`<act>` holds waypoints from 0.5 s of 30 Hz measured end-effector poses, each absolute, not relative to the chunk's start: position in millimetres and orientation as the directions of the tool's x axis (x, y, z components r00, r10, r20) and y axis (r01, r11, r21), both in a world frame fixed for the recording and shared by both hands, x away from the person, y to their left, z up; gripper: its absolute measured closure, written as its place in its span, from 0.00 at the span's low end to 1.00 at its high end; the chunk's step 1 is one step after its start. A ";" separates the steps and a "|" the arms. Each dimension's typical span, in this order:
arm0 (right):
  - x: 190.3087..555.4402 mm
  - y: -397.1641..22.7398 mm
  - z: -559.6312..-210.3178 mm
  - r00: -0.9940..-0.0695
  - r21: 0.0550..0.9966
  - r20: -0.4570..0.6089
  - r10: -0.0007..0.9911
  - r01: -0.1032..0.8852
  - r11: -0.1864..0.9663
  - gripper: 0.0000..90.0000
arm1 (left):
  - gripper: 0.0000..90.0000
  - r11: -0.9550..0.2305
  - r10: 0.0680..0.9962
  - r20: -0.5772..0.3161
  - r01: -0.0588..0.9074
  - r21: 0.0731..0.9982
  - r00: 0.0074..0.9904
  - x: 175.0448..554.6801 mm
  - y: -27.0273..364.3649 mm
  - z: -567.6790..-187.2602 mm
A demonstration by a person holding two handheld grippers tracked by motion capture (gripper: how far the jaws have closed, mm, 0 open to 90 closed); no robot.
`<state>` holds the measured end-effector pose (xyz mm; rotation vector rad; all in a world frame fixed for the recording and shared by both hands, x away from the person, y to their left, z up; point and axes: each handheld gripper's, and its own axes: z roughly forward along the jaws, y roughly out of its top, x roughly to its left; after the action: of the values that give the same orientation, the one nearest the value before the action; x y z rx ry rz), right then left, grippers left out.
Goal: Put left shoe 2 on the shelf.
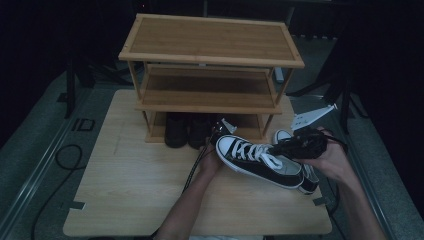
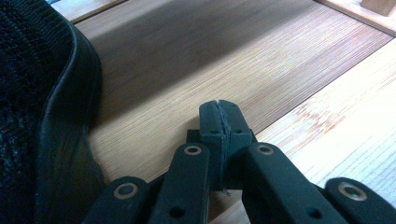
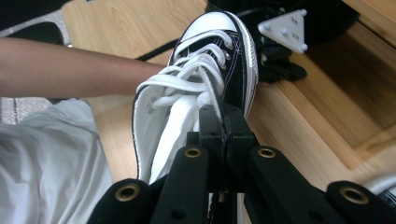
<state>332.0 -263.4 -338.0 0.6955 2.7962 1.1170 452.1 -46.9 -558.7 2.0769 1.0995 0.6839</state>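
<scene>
The fingers of the right gripper (image 3: 224,122) are pinched tight on the collar of a black-and-white sneaker (image 3: 205,74), near the lacing, so the shoe hangs from one thin edge of canvas with its white toe pointing toward the far shoe rack (image 1: 210,55). The left gripper (image 2: 219,119) has its jaws pressed fully together on nothing, resting low at the rack's bottom shelf (image 2: 196,70) just beside a dark shoe (image 2: 42,116) stored there. The second sneaker (image 1: 305,172) lies on the table (image 1: 130,195) at the right, partly under the lifted one. With such a narrow hold, the sneaker could pivot or slip free. Its toe could also catch the shelf's edge or knock the left gripper, which sits in the way.
</scene>
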 end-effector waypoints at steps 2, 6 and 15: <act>332.6 -261.1 -336.7 -0.903 0.670 0.120 0.413 0.381 0.637 0.99 | 1.00 -0.411 0.853 0.132 0.496 0.765 0.504 452.0 -47.0 -558.7; 334.2 -254.4 -333.5 -0.911 0.683 0.116 0.396 0.363 0.634 0.99 | 1.00 -0.407 0.855 0.128 0.496 0.767 0.503 452.1 -47.3 -559.0; 341.7 -238.9 -325.6 -0.919 0.707 0.120 0.375 0.344 0.618 0.99 | 1.00 -0.405 0.860 0.134 0.498 0.766 0.493 451.7 -47.0 -558.6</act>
<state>341.7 -238.9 -325.6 0.6207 2.7901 1.2050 451.7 -47.0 -558.6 2.0698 1.1127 0.6944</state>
